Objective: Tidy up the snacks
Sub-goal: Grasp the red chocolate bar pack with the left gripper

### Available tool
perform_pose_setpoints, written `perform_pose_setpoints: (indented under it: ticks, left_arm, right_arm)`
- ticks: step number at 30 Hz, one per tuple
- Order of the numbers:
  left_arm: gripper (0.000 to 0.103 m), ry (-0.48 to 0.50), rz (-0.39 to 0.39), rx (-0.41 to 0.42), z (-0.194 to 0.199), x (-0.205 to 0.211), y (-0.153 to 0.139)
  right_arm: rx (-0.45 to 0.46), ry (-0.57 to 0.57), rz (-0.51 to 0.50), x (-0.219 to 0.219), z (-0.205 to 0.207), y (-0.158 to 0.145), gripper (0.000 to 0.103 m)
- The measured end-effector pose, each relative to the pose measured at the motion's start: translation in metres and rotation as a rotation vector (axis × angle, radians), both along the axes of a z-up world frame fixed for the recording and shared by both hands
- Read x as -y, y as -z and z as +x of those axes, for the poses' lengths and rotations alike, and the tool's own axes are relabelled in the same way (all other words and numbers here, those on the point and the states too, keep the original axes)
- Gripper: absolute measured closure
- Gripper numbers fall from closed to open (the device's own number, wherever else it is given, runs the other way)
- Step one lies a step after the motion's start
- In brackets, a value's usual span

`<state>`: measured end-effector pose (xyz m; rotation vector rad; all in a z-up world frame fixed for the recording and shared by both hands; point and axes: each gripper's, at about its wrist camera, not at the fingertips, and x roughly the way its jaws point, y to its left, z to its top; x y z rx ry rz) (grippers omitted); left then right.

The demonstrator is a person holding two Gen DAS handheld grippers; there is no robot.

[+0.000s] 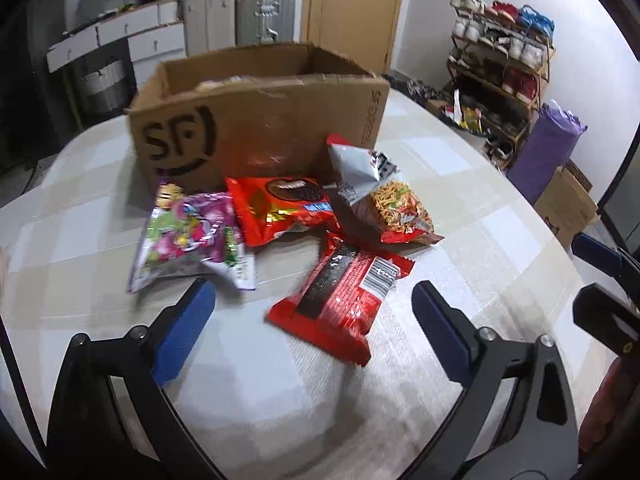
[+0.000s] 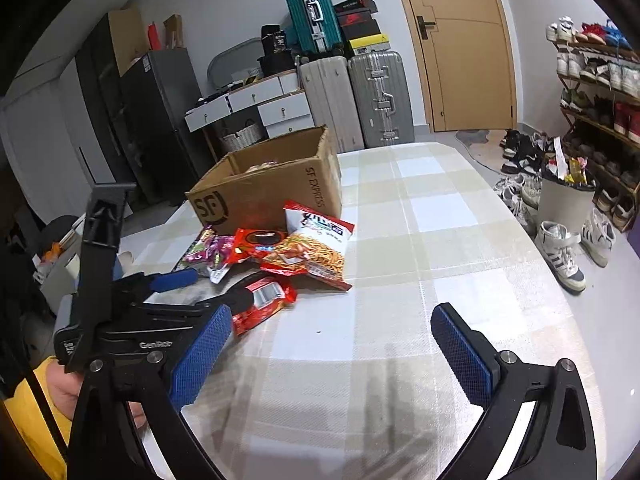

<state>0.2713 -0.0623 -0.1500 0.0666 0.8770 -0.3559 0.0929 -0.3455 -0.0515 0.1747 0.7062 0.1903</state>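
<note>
An open cardboard box marked SF stands on the table; it also shows in the right wrist view. Before it lie snack packets: a purple candy bag, a red cookie packet, a noodle snack bag and a red wrapper. My left gripper is open, its jaws on either side of the red wrapper and just above it. In the right wrist view the left gripper reaches over the red wrapper. My right gripper is open and empty over bare tablecloth.
The checked tablecloth stretches to the right. Suitcases, white drawers and a door stand behind. A shoe rack, a bin and shoes are on the floor to the right.
</note>
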Motion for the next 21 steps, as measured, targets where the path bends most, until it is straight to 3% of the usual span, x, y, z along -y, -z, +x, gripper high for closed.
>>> perform_pose_setpoints:
  ticks: [10, 15, 21]
  left_arm:
    - [0.038, 0.093, 0.009, -0.095, 0.045, 0.029, 0.038]
    - [0.062, 0.128, 0.024, -0.068, 0.053, 0.038, 0.047]
    - [0.062, 0.065, 0.013, -0.059, 0.061, 0.04, 0.052]
  right_arm:
    - [-0.049, 0.008, 0.032, 0.008, 0.012, 0.018, 0.001]
    - [-0.057, 0.008, 0.035, 0.009, 0.013, 0.021, 0.001]
    - [-0.066, 0.02, 0.039, 0.012, 0.01, 0.021, 0.001]
